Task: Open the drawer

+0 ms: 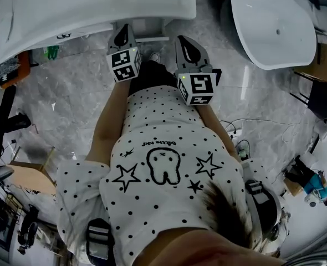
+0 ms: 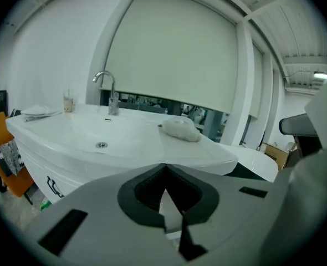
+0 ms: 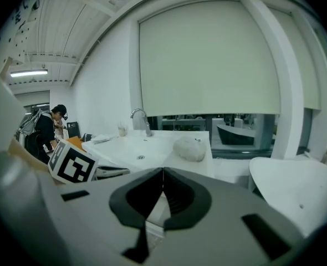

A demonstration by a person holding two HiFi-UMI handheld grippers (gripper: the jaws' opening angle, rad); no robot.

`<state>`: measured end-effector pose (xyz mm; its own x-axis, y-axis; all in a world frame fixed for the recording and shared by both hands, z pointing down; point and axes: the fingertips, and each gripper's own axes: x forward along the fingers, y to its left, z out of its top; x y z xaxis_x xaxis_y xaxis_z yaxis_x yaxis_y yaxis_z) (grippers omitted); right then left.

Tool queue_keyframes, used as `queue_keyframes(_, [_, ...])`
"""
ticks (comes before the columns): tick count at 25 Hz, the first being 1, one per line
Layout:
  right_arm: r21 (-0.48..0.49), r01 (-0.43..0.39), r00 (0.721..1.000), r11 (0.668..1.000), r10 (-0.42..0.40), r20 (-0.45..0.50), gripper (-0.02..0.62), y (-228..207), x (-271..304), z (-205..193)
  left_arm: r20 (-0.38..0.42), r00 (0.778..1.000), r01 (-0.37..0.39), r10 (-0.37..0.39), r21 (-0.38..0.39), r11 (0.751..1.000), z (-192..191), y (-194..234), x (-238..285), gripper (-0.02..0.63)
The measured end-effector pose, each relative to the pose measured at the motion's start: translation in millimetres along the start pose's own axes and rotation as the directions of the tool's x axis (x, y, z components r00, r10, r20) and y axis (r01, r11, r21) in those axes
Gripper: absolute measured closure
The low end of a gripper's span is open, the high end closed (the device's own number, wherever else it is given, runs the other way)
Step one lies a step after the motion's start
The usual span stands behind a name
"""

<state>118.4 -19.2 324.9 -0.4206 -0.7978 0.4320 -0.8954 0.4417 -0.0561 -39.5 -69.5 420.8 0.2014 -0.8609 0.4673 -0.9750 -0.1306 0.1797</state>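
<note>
A white vanity basin point(image 1: 97, 4) stands straight ahead of me. Below its rim point(image 2: 97, 143) the white cabinet front point(image 2: 39, 173) curves down with a black mark on it; I cannot make out a drawer line or handle. My left gripper point(image 1: 123, 32) hangs in front of the vanity's near edge, jaws shut and empty point(image 2: 164, 170). My right gripper point(image 1: 187, 43) is beside it to the right, a little nearer to me, its jaws also closed on nothing point(image 3: 163, 173). Neither touches the vanity.
A chrome faucet point(image 2: 109, 93) and a crumpled white cloth point(image 2: 180, 129) are on the vanity top. A second white basin point(image 1: 274, 24) stands at the right. A cardboard box point(image 1: 27, 176) and cables point(image 1: 235, 140) lie on the marble floor. A person point(image 3: 50, 129) stands at far left.
</note>
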Motion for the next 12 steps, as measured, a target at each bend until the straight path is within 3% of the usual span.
queue_keyframes(12, [-0.002, 0.05, 0.998, 0.999, -0.049, 0.038, 0.581, -16, -11, 12, 0.092, 0.994, 0.05, -0.054, 0.052, 0.997, 47, -17, -19, 0.603])
